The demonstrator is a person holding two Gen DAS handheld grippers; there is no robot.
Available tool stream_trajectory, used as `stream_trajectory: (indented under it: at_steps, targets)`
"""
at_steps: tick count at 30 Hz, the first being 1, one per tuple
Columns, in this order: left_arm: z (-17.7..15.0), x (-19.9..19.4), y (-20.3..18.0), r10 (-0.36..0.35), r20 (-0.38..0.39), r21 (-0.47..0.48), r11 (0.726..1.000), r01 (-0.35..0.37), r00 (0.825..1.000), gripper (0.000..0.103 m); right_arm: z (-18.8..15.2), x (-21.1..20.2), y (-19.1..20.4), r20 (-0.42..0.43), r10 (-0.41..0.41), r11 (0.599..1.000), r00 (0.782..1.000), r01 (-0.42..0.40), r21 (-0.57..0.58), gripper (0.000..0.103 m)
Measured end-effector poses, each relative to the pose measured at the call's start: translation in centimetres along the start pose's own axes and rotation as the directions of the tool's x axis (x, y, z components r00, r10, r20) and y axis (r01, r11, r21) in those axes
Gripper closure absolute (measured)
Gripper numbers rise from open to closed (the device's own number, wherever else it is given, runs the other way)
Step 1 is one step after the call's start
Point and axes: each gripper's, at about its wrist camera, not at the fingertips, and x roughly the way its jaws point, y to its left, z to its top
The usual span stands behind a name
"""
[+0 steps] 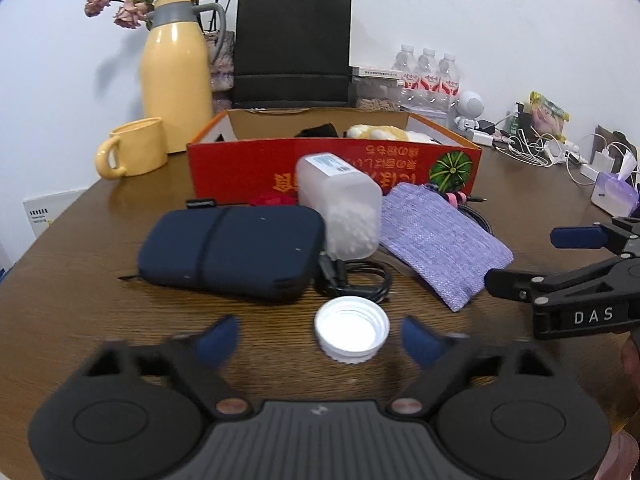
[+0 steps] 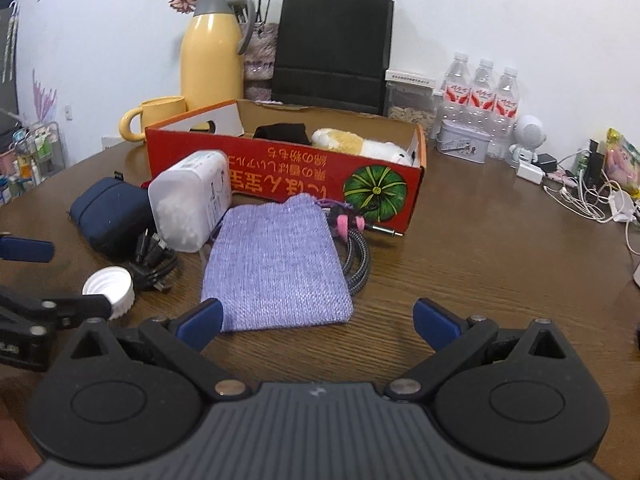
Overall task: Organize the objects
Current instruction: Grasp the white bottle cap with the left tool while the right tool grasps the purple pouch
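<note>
L claw (image 1: pixel 320 336): wide open, empty; white cap (image 1: pixel 351 329) on table between my fingers. R claw (image 2: pixel 318 322): wide open, empty; purple pouch (image 2: pixel 276 264) just ahead. Red box (image 2: pixel 280 176) beyond, w/ plush (image 2: pixel 360 145) inside. Step, I judge: pre-grasp. Next: close L on cap.

Legible markings, itemised:

1. Right gripper (image 1: pixel 520 258), seen from the left wrist camera at 3 o'clock: white capitals "DAS" on its black body.

2. Red cardboard box (image 1: pixel 334 168), at 12 o'clock of the table: orange East Asian characters in rows on the front wall, printed upside down, not readable; a green pumpkin picture stands at the wall's 3 o'clock end.

3. Water bottles (image 2: pixel 482 92), at 1 o'clock in the right wrist view: red-and-white labels, lettering too small to read.

4. Translucent plastic container (image 1: pixel 340 204): white sticker on its end, print illegible.
</note>
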Motion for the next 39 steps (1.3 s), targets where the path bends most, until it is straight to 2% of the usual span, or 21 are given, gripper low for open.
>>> stream_trajectory:
  at_steps: [1,4,18,19,21,22,27,29,31,32,33,34,37,39]
  targets:
    - [0.0,0.2,-0.1,-0.019,-0.006,-0.005,1.0,0.019,1.0,0.064,0.0,0.2,0.0,-0.001,0.005,1.0,1.0,-0.005,-0.008,0.0]
    - [0.0,0.0,-0.3,-0.035,0.009,-0.008,0.999,0.035,0.999,0.065,0.3,0.7,0.0,-0.002,0.028,0.999,1.0,-0.028,-0.021,0.0]
    - [2.1,-2.8,1.6,0.06,0.099,-0.047,0.997,-0.055,0.993,0.065,1.4,3.7,1.6,-0.033,0.103,0.991,0.994,-0.105,-0.088,0.0]
    - [2.2,-2.8,1.8,0.063,0.099,-0.052,0.997,-0.058,0.993,0.065,1.4,3.7,1.6,-0.033,0.111,0.99,0.993,-0.114,-0.087,0.003]
    - [2.3,-2.7,2.3,0.064,0.098,-0.062,0.996,-0.058,0.993,0.065,1.3,3.6,1.5,-0.031,0.116,0.99,0.993,-0.118,-0.081,0.018]
    - [2.3,-2.7,2.4,0.065,0.099,-0.065,0.996,-0.059,0.993,0.065,1.3,3.5,1.4,-0.028,0.112,0.99,0.993,-0.114,-0.078,0.022]
    - [2.3,-2.8,3.2,0.068,0.103,-0.081,0.995,-0.06,0.992,0.065,1.2,3.0,0.6,-0.008,0.102,0.994,0.995,-0.102,-0.047,0.06]
    - [2.3,-2.8,3.2,0.067,0.104,-0.086,0.995,-0.058,0.992,0.065,1.2,2.9,0.5,-0.004,0.098,0.994,0.995,-0.098,-0.051,0.065]
    - [2.3,-2.8,3.4,0.067,0.106,-0.091,0.994,-0.058,0.992,0.065,1.2,2.8,0.5,0.005,0.102,0.993,0.995,-0.101,-0.053,0.064]
    - [2.3,-2.9,3.5,0.067,0.108,-0.094,0.994,-0.057,0.992,0.065,1.3,2.8,0.5,0.012,0.106,0.993,0.994,-0.105,-0.051,0.051]
    - [2.3,-2.9,3.5,0.066,0.11,-0.095,0.994,-0.056,0.992,0.065,1.5,2.8,0.6,0.016,0.109,0.993,0.994,-0.108,-0.051,0.017]
    - [2.3,-2.9,3.6,0.067,0.113,-0.096,0.994,-0.056,0.991,0.065,1.6,2.7,0.8,0.024,0.108,0.993,0.994,-0.107,-0.055,0.0]
    - [2.4,-3.0,3.8,0.069,0.116,-0.102,0.993,-0.057,0.991,0.065,2.2,2.9,1.8,0.038,0.132,0.988,0.99,-0.129,-0.091,0.0]
    - [2.3,-3.0,4.0,0.069,0.116,-0.107,0.993,-0.057,0.991,0.065,2.5,3.8,2.7,0.017,0.108,0.987,0.994,-0.106,-0.118,0.0]
